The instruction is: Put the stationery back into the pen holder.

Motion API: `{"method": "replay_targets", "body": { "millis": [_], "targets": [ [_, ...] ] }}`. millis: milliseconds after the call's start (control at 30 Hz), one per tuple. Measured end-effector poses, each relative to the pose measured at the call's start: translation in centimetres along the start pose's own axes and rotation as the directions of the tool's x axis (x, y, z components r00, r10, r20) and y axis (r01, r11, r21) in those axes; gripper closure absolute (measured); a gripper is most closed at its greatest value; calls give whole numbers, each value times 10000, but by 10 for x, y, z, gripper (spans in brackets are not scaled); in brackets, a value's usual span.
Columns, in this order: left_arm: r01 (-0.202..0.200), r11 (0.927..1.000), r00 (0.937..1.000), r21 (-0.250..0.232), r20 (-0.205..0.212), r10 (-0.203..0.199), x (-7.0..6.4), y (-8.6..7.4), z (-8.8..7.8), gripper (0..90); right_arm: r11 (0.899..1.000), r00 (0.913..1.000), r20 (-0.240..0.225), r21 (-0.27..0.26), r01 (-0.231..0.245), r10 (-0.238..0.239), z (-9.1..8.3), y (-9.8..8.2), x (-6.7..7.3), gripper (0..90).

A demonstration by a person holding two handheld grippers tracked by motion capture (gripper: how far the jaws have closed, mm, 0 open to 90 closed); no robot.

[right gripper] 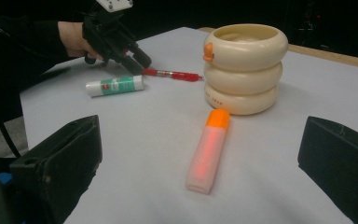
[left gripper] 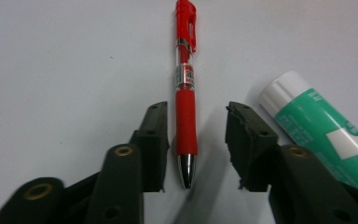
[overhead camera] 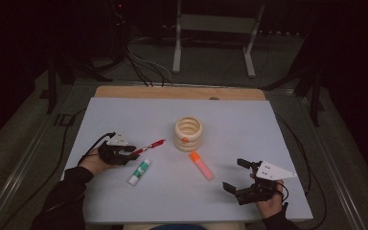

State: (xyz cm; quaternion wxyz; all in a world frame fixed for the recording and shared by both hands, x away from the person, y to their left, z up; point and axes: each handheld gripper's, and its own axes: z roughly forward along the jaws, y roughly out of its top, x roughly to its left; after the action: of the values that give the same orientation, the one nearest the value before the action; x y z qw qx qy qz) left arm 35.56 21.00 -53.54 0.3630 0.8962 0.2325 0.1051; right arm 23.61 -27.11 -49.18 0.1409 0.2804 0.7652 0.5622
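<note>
Closing on the red pen (left gripper: 186,123) is the step in hand, and the left tool (left gripper: 193,140) is well placed for it. In the left gripper view the pen lies flat on the pale surface (left gripper: 65,60), tip toward the camera, with its rubber grip between the two jaws. One pad sits against or just beside the pen's grip, while the other is clearly apart from it, so the jaws are partly drawn in but not yet clamped. No earlier picture is needed to judge that the pinch is unfinished.

To do it well, the person should probably centre the tool so both pads meet the rubber grip at once; otherwise the nearer pad may push the pen sideways and roll it. The pads should bite on the rubber section, not the chrome tip, which looks slippery. The jaws should stay low, close to the surface, so that they catch the pen at its middle height and do not ride over it.

The glue stick (left gripper: 321,123) lies just beside the far jaw, so the tool must not drift that way or it may nudge it. In the high view the pen points toward the cream ringed holder (overhead camera: 188,133), near the table's middle.

The right tool (overhead camera: 243,180) rests near the front edge with its jaws wide apart and empty, the orange highlighter (right gripper: 209,150) lying ahead of them.
</note>
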Motion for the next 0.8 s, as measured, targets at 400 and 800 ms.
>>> {"method": "replay_targets", "body": {
  "millis": [400,800],
  "targets": [
    [236,9997,9995,-6,216,-236,6,-3,4,780,10000,10000,-3,-4,16,-16,0,0,0,0],
    [916,9956,9949,-211,439,-906,9,1,-6,816,10000,10000,59,-24,15,-14,-2,0,0,0]
  ]
}}
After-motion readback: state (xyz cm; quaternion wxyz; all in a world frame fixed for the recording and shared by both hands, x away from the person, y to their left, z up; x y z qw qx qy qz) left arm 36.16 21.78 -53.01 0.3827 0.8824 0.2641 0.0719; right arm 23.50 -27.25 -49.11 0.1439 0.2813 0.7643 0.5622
